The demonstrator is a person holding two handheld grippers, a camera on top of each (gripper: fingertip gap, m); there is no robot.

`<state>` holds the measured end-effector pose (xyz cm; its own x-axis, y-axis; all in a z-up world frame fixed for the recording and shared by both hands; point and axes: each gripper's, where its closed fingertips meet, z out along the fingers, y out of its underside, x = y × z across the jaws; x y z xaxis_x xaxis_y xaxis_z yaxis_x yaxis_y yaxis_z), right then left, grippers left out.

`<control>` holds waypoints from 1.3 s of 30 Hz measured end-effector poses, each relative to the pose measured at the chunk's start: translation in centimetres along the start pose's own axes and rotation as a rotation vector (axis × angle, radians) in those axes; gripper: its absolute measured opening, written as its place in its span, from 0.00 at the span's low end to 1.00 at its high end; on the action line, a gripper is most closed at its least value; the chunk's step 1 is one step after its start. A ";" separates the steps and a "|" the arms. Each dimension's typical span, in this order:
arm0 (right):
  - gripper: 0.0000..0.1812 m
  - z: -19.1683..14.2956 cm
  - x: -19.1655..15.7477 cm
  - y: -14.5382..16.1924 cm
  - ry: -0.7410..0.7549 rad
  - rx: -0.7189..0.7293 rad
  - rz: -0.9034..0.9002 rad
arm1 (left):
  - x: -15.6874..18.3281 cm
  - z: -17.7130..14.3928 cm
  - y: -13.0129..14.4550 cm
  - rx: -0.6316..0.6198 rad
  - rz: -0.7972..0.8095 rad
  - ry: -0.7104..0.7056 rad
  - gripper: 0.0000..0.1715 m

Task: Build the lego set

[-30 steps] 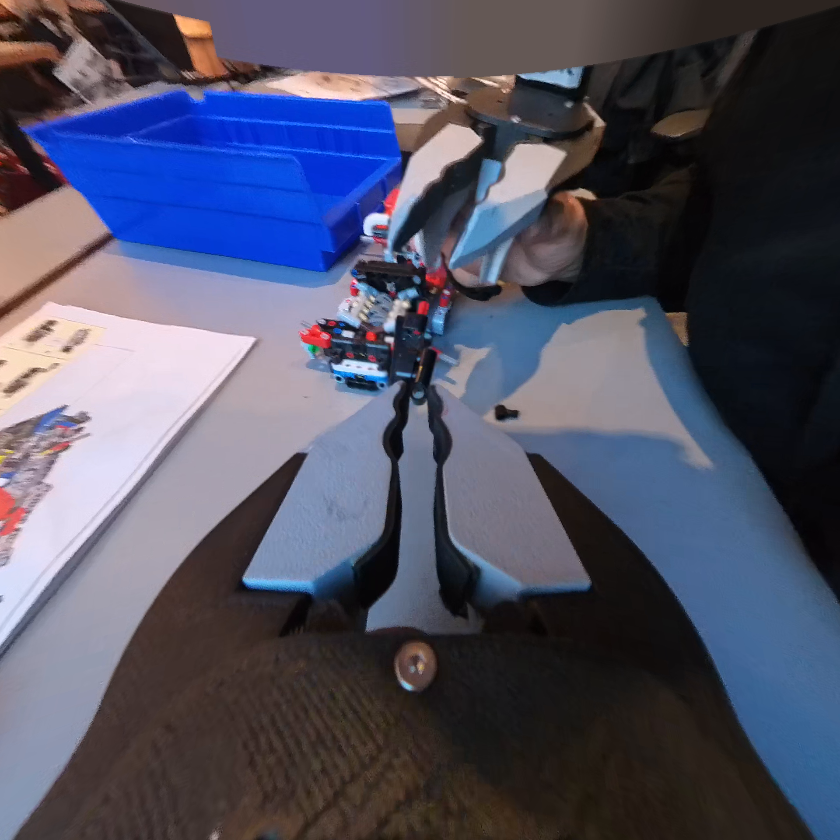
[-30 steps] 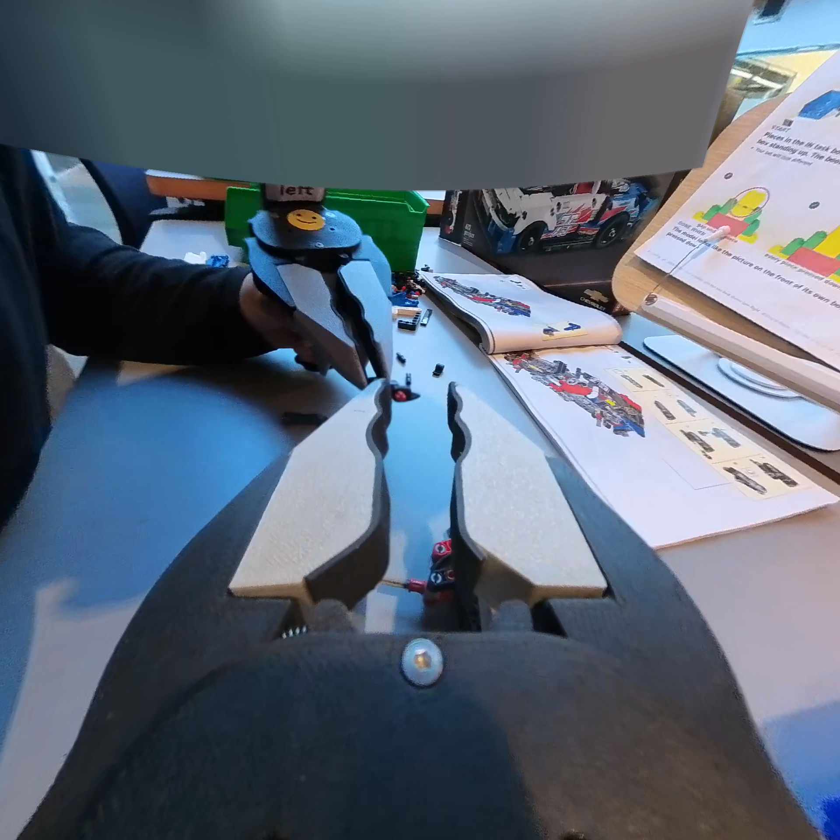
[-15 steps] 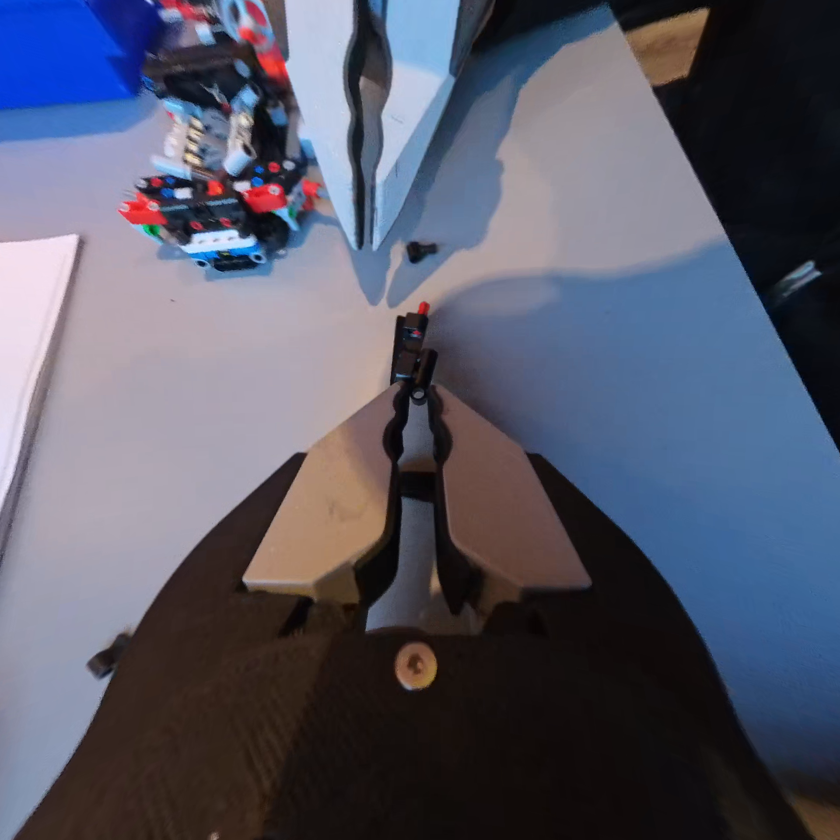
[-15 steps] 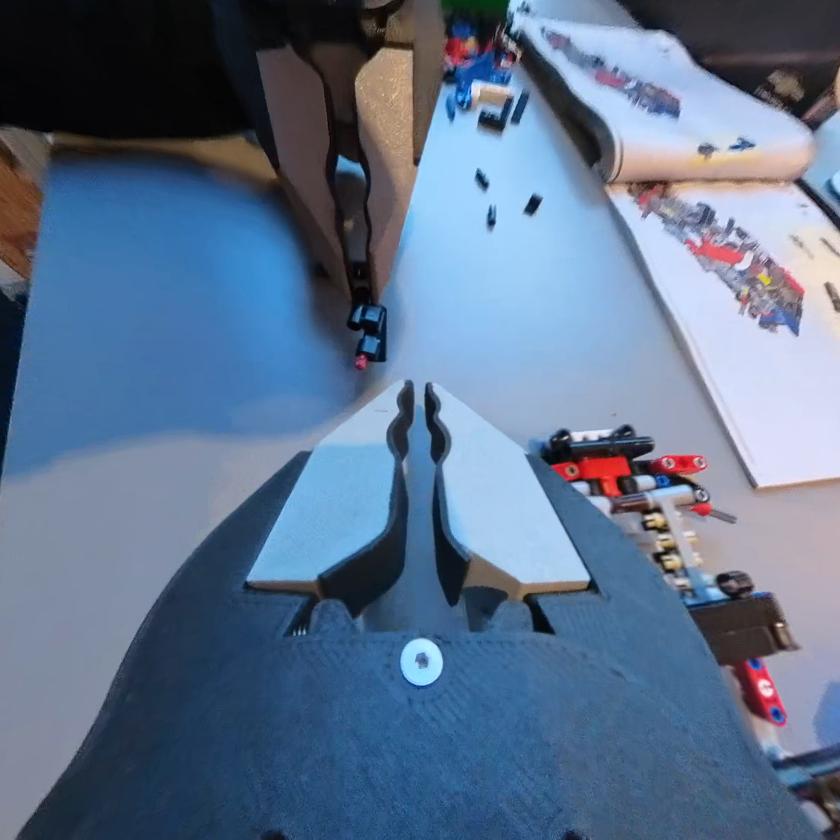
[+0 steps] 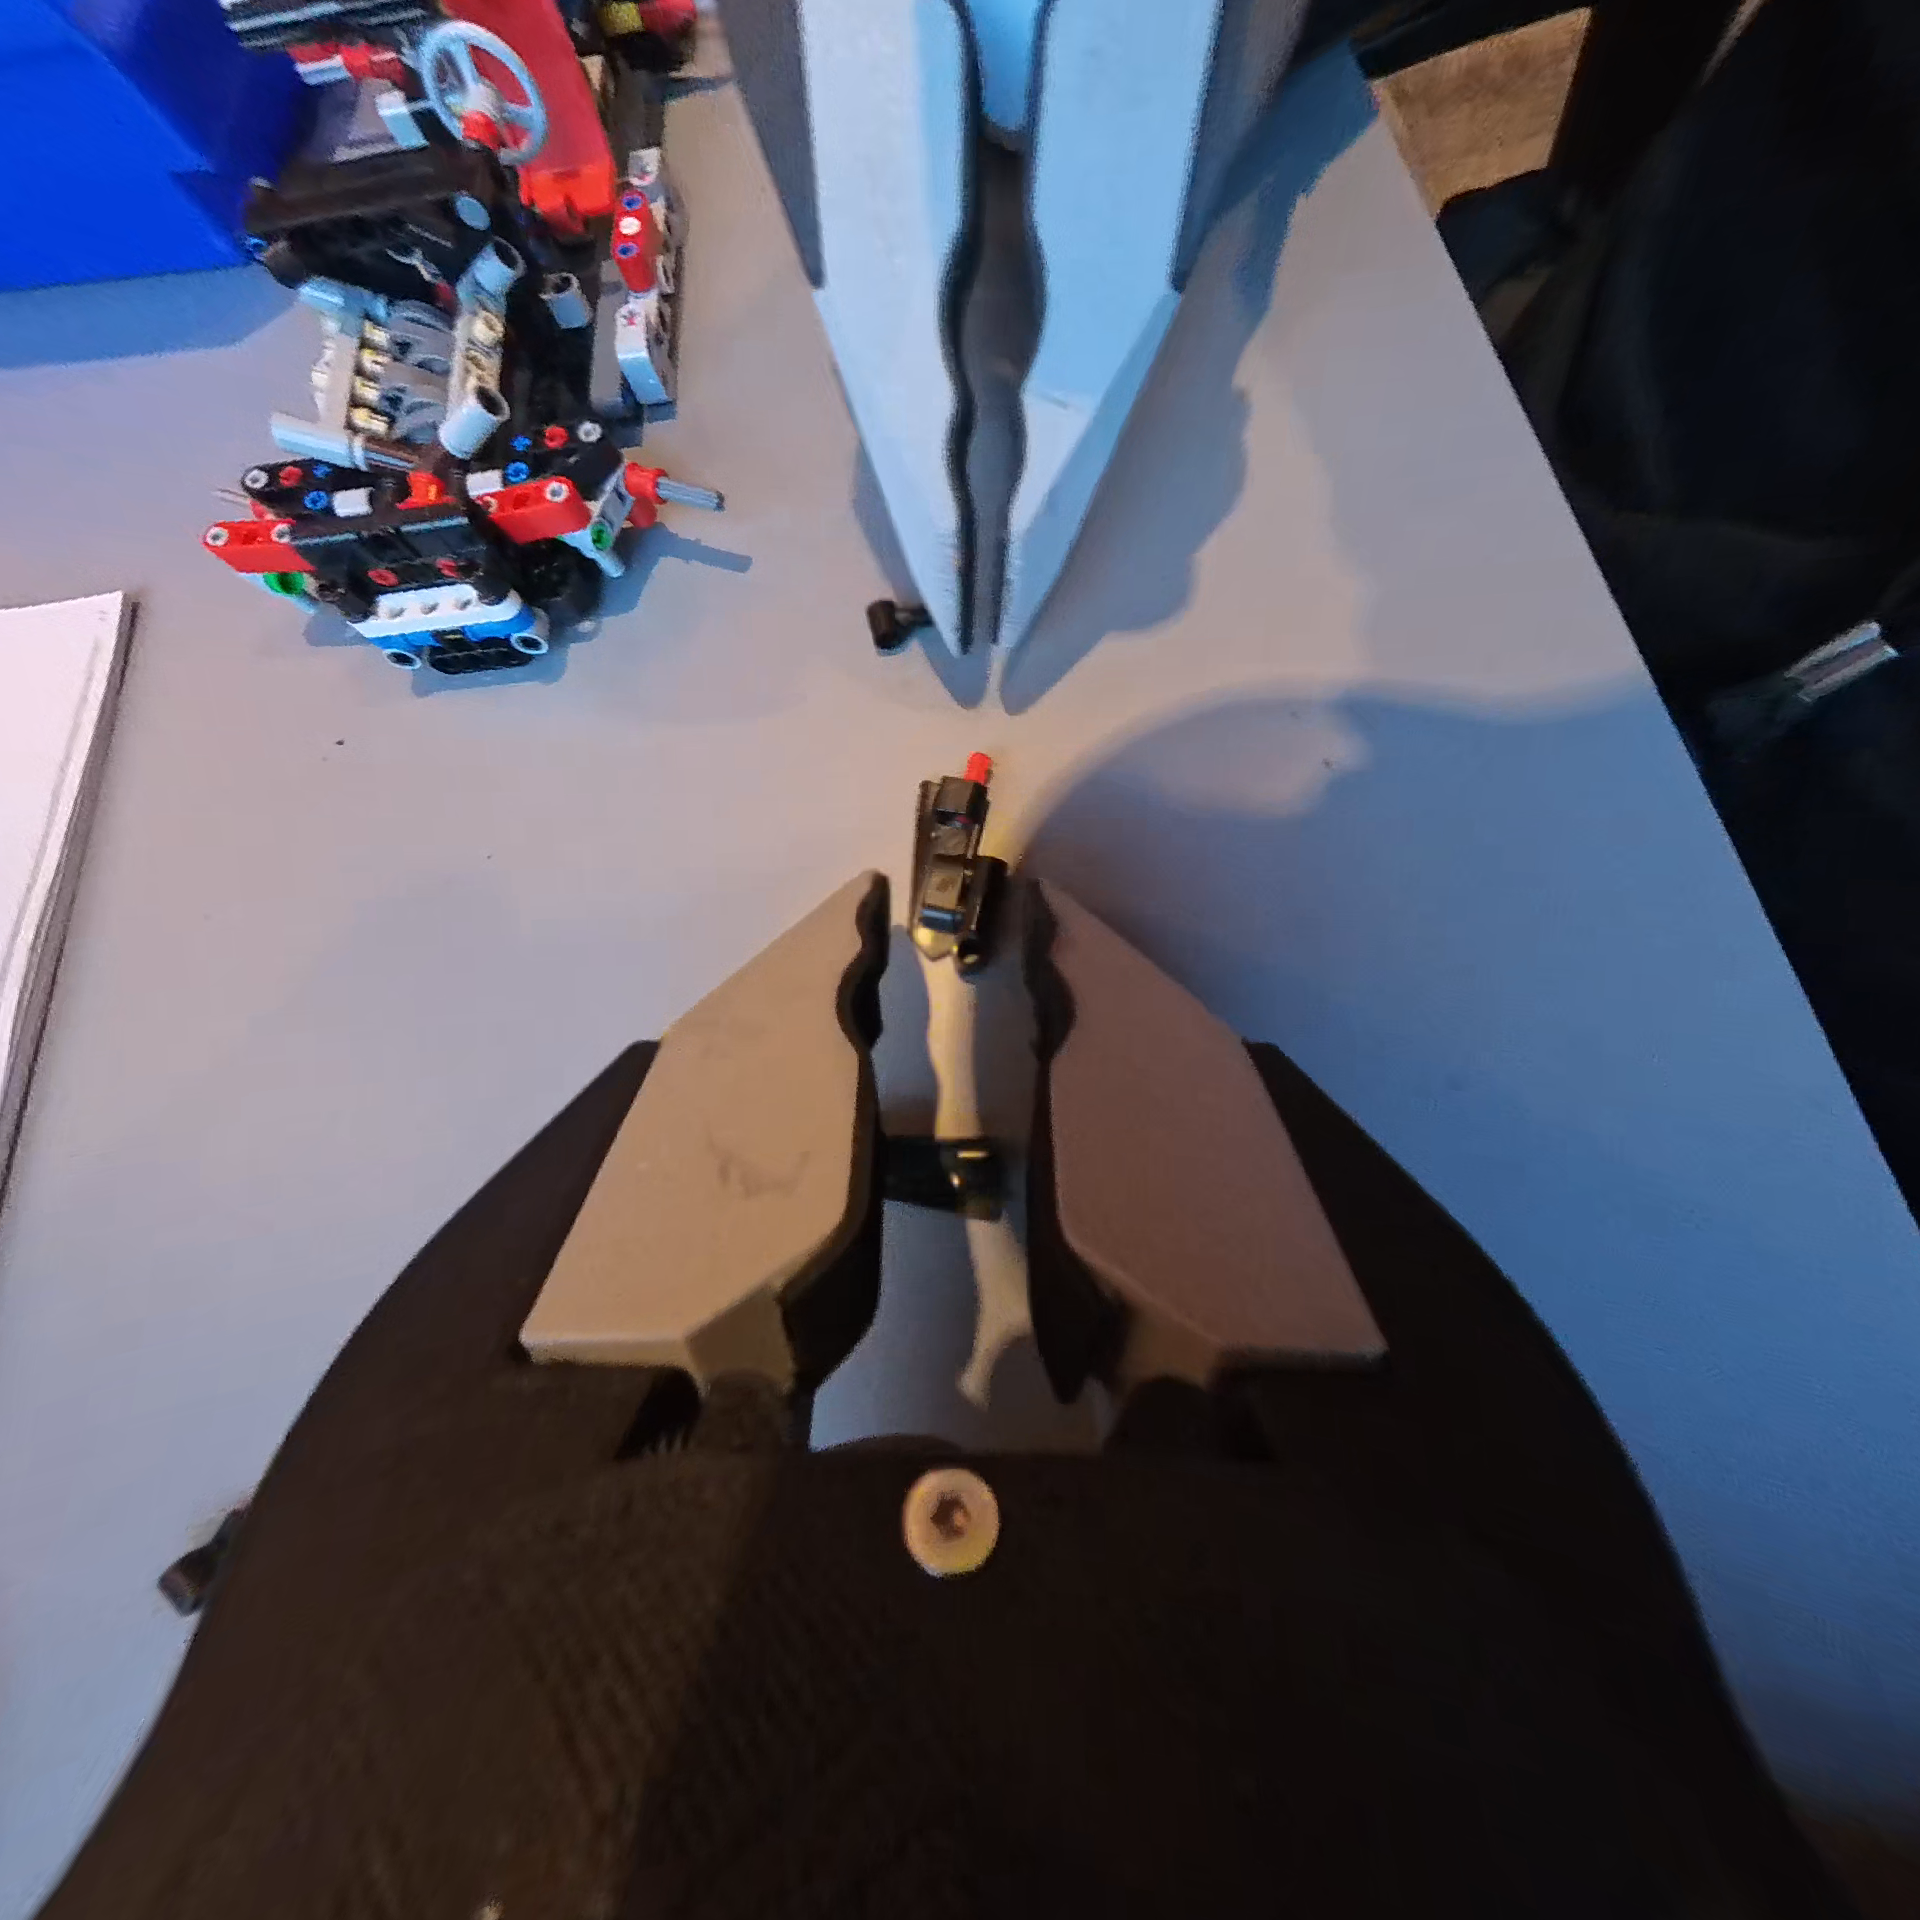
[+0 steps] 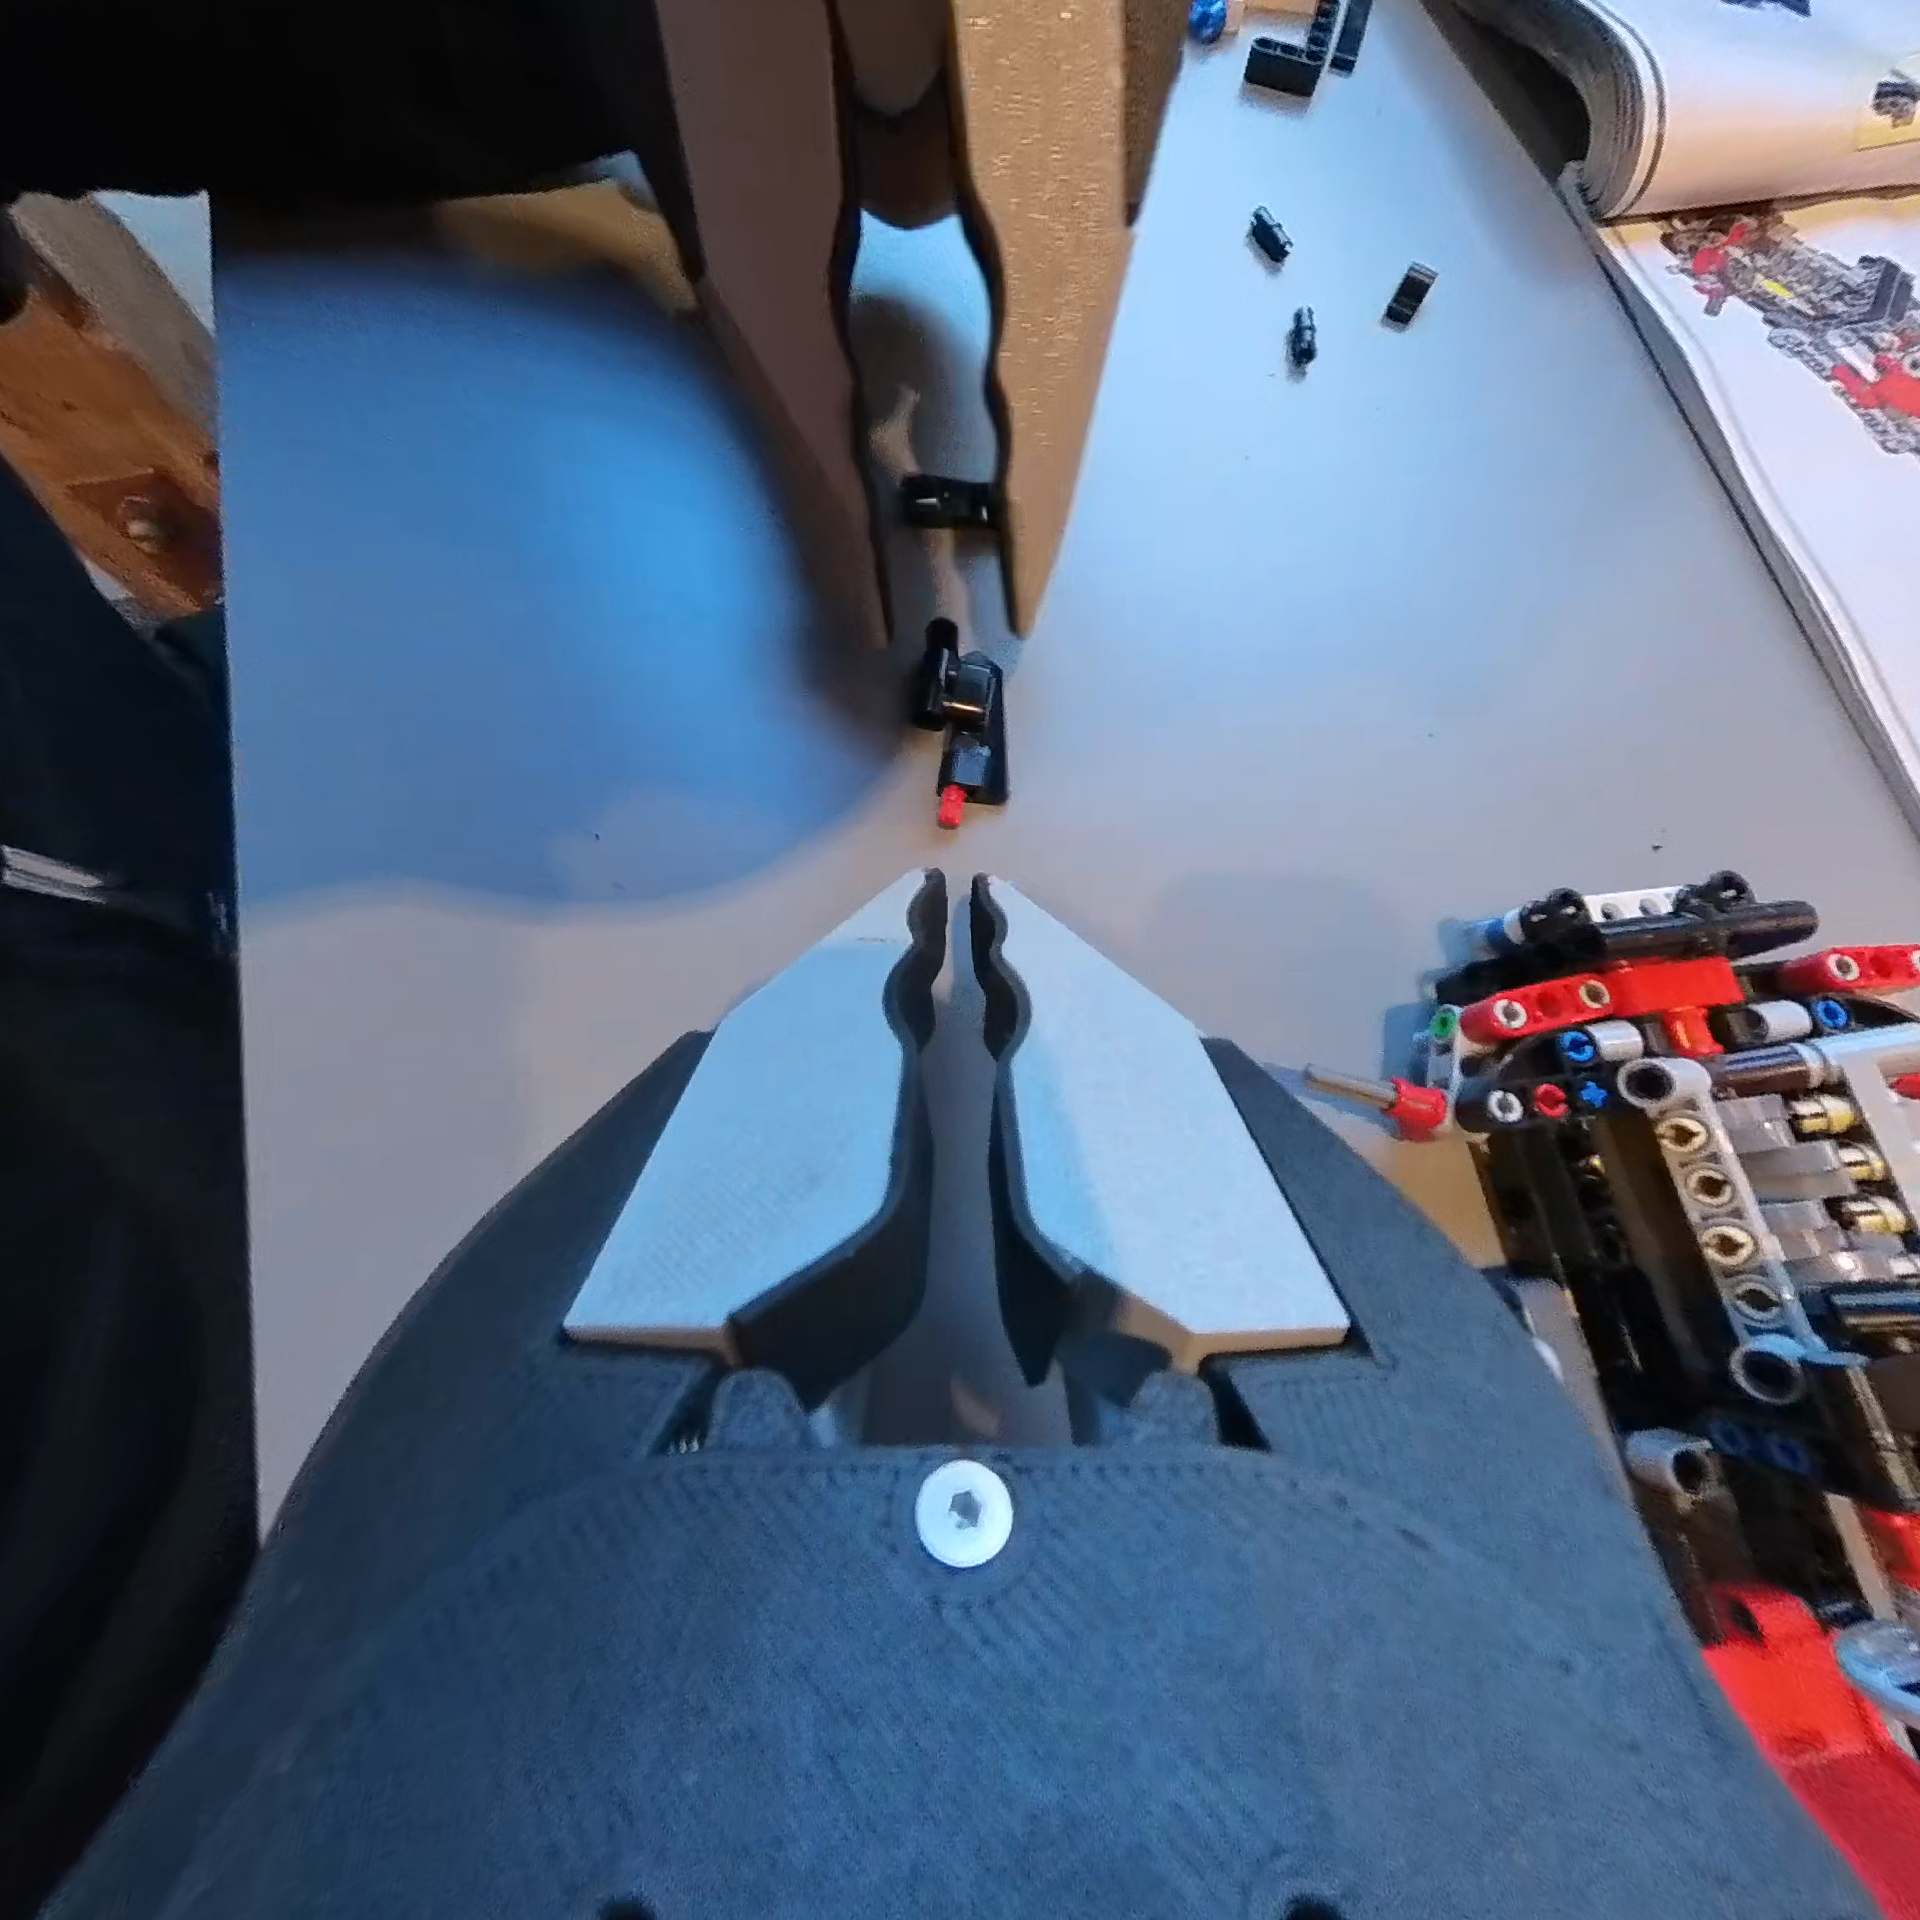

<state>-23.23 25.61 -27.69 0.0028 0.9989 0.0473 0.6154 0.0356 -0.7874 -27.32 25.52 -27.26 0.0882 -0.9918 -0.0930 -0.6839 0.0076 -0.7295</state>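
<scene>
A small black piece with a red pin (image 5: 951,842) lies on the grey table (image 5: 520,883) just ahead of my left gripper (image 5: 956,888), which is open and no longer grips it. Another small black piece (image 5: 945,1174) lies on the table between the left fingers. My right gripper (image 6: 956,883) is shut and empty, tips pointing at the pinned piece (image 6: 961,727) from the opposite side. The right gripper (image 5: 977,649) and left gripper (image 6: 951,629) face each other tip to tip. The partly built car (image 5: 447,416) stands to the left, also seen in the right wrist view (image 6: 1662,1091).
A blue bin (image 5: 94,156) stands behind the car. An instruction sheet (image 5: 52,779) lies at the left edge, with booklets (image 6: 1766,260) across the table. A loose black pin (image 5: 894,623) and other black pieces (image 6: 1408,291) lie about. The table edge (image 5: 1558,520) and a person's dark clothing are close. My hands' fingertips stand some 5 cm from each other.
Both grippers dropped low over the table, away from the car. The right gripper shut. The left gripper opened and let go of the black piece with the red pin.
</scene>
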 end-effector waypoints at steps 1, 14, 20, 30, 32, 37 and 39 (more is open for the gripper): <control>0.00 0.1 -0.2 -0.2 -0.003 0.007 0.003 | -0.1 0.1 -0.2 0.011 -0.019 0.006 0.14; 0.00 1.6 -0.4 0.2 -0.023 -0.072 0.019 | 0.2 2.2 0.3 -0.023 -0.097 0.099 0.10; 0.00 1.6 -0.4 0.3 -0.057 -0.077 0.065 | 0.2 2.2 0.4 -0.013 -0.145 0.093 0.09; 0.00 1.8 -0.3 0.3 -0.103 -0.155 0.036 | 0.3 2.3 0.4 -0.013 -0.156 0.097 0.09; 0.00 1.8 -0.3 0.3 -0.104 -0.157 0.031 | 0.3 2.3 0.4 -0.012 -0.157 0.097 0.09; 0.00 1.8 -0.3 0.2 -0.103 -0.161 0.015 | 0.3 2.3 0.4 -0.012 -0.158 0.099 0.09; 0.00 1.9 -0.3 0.2 -0.104 -0.165 0.008 | 0.3 2.3 0.3 -0.012 -0.156 0.097 0.09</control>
<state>-24.57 25.42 -29.00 -0.0678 0.9973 -0.0294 0.7363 0.0301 -0.6760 -25.88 25.51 -29.08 0.1236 -0.9885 0.0866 -0.6763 -0.1478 -0.7216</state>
